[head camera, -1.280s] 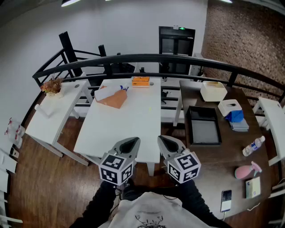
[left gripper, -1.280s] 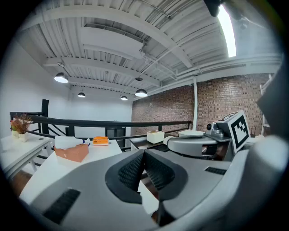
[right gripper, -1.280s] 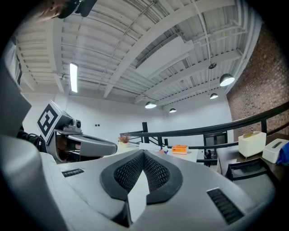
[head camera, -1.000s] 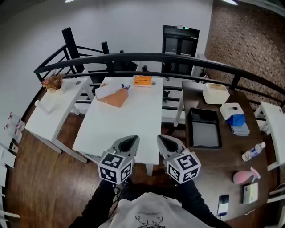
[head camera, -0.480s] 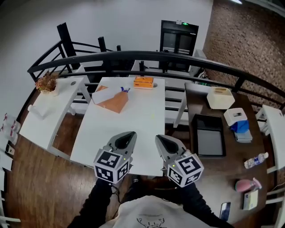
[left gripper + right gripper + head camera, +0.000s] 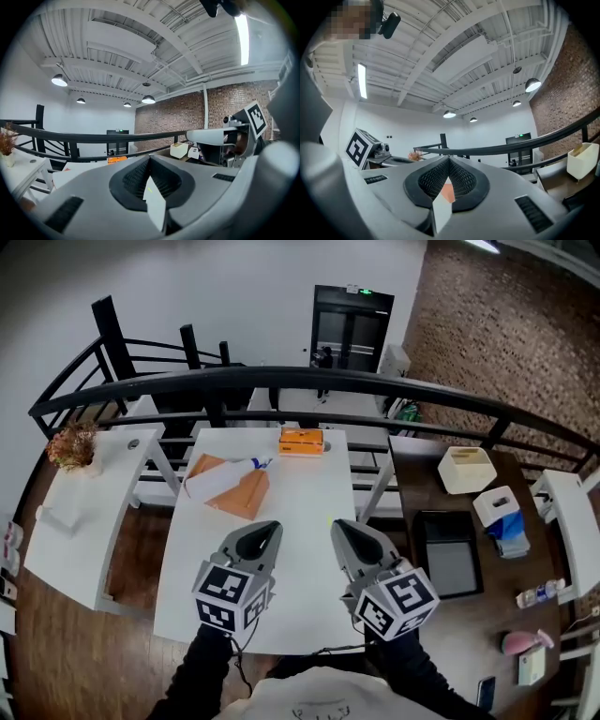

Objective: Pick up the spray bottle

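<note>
The person wears long black sleeves (image 6: 202, 673) and a white shirt (image 6: 314, 690) with a dark line drawing printed on the front. The left hand-held gripper (image 6: 270, 526) and the right hand-held gripper (image 6: 336, 524) look alike. Each has a smooth light grey shell that narrows to a rounded tip, with a dark oval hollow on top. The pads (image 6: 136, 174) inside are black, with a fine ribbed grid. Behind each shell sits a white cube (image 6: 228, 596) with black square markers. A thin dark cable (image 6: 239, 652) runs under the left cube.
</note>
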`<state>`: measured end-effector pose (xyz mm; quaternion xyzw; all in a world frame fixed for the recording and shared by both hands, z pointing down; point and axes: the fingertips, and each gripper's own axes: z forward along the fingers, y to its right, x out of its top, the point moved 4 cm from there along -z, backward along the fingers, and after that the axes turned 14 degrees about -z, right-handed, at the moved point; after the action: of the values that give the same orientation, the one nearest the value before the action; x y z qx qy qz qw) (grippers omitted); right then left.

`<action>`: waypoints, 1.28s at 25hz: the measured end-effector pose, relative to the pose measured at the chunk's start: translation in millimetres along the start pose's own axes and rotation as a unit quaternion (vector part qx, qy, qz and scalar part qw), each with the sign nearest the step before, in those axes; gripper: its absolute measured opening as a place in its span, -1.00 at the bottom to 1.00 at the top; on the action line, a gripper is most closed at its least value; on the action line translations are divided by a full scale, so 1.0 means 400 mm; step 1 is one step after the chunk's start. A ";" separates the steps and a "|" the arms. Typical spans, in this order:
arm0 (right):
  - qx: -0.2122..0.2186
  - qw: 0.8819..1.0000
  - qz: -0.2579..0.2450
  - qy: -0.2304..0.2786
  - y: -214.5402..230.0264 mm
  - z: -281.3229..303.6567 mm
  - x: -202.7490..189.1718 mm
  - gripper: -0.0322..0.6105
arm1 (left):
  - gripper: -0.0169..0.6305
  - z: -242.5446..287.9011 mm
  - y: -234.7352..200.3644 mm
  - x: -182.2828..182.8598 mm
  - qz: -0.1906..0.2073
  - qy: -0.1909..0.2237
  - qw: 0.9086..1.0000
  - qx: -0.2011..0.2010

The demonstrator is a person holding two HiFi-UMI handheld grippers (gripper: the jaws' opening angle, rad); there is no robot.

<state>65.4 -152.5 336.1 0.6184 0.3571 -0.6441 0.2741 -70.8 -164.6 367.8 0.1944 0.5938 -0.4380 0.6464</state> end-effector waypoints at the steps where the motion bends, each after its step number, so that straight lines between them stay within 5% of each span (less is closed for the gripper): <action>1: -0.001 1.000 -0.001 0.000 -0.002 -0.006 0.005 -0.92 | -0.94 0.000 -0.001 -0.002 0.001 -0.002 1.000 0.002; 6: 0.010 1.000 0.006 -0.014 -0.027 -0.016 -0.014 -0.92 | -0.94 -0.008 -0.017 -0.051 0.000 -0.024 0.999 0.030; 18: 0.045 0.997 0.006 -0.067 -0.126 0.071 -0.156 -0.92 | -0.94 0.023 -0.191 -0.116 0.104 -0.067 0.985 0.116; 23: 0.037 0.997 0.014 -0.067 -0.153 0.052 -0.140 -0.92 | -0.91 0.082 -0.294 -0.102 0.178 -0.131 0.966 0.136; 27: 0.033 0.996 0.015 -0.077 -0.163 0.018 -0.128 -0.92 | -0.61 0.125 -0.328 -0.099 0.213 -0.192 0.949 0.132; 32: 0.028 0.995 0.026 -0.088 -0.183 -0.013 -0.127 -0.92 | -0.26 0.187 -0.360 -0.120 0.271 -0.290 0.911 0.110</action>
<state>14.7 -109.2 395.6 0.5754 0.2973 -0.6988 0.3036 -136.8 -284.1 467.7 0.2816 0.2531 -0.3458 0.8585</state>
